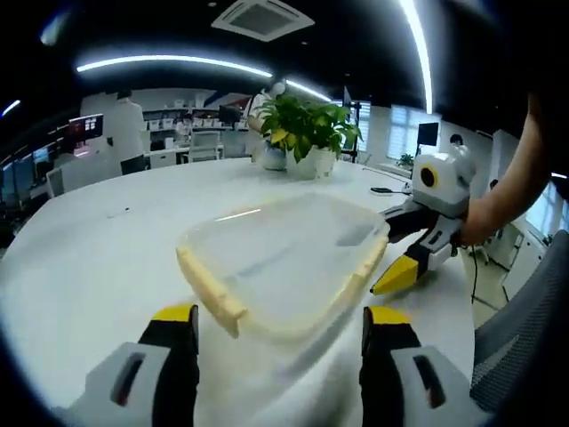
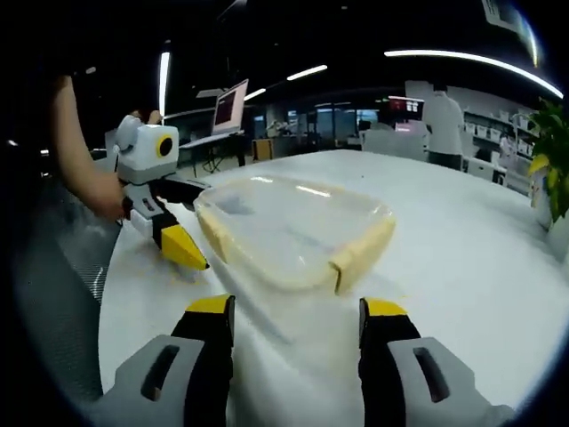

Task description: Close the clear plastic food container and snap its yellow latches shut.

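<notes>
**Clear container between two parted hand-held grippers**

Clear plastic, lid already on, the food container (image 1: 283,267) sits on the white counter (image 1: 98,258), and we see it from both ends. Our left hand-held gripper (image 1: 280,325) stands open and empty, the container straight ahead, just beyond its jaws. Our right hand-held gripper (image 2: 296,316) is likewise open and holding nothing, facing the opposite side. Its yellow tips sit just beside the container's edge in the left gripper view, so we judge it the nearer. The yellow latches (image 2: 363,252) run along the container's sides and appear unsnapped.
</notes>
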`<state>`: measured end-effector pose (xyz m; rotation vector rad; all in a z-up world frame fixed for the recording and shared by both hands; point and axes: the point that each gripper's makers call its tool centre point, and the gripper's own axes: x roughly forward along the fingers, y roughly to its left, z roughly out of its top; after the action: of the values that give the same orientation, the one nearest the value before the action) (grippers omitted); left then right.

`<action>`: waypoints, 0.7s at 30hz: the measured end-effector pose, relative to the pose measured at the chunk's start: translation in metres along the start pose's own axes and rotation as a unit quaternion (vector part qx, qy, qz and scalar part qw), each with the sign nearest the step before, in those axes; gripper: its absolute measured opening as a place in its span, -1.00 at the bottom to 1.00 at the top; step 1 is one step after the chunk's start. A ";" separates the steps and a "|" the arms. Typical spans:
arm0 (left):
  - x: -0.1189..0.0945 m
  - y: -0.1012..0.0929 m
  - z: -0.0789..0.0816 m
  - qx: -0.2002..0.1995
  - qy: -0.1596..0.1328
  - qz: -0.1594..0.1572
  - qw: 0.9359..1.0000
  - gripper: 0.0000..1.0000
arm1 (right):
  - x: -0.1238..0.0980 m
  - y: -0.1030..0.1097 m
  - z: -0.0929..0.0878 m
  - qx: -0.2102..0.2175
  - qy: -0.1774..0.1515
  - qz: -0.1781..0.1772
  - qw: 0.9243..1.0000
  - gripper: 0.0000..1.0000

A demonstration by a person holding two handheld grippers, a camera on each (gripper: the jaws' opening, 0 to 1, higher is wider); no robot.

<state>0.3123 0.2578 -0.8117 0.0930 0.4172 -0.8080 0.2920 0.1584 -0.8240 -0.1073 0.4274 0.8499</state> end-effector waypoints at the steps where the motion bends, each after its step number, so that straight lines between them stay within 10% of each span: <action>1: 0.001 0.002 -0.001 0.003 0.001 0.005 1.000 0.25 | 0.000 -0.001 0.000 0.001 0.001 -0.002 1.000 0.07; 21: -0.005 0.019 -0.007 -0.008 0.021 0.020 1.000 0.14 | 0.018 0.002 0.013 -0.011 0.005 -0.002 1.000 0.02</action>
<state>0.3206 0.2766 -0.8178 0.1023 0.4596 -0.7642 0.3052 0.1755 -0.8195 -0.1337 0.4272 0.8515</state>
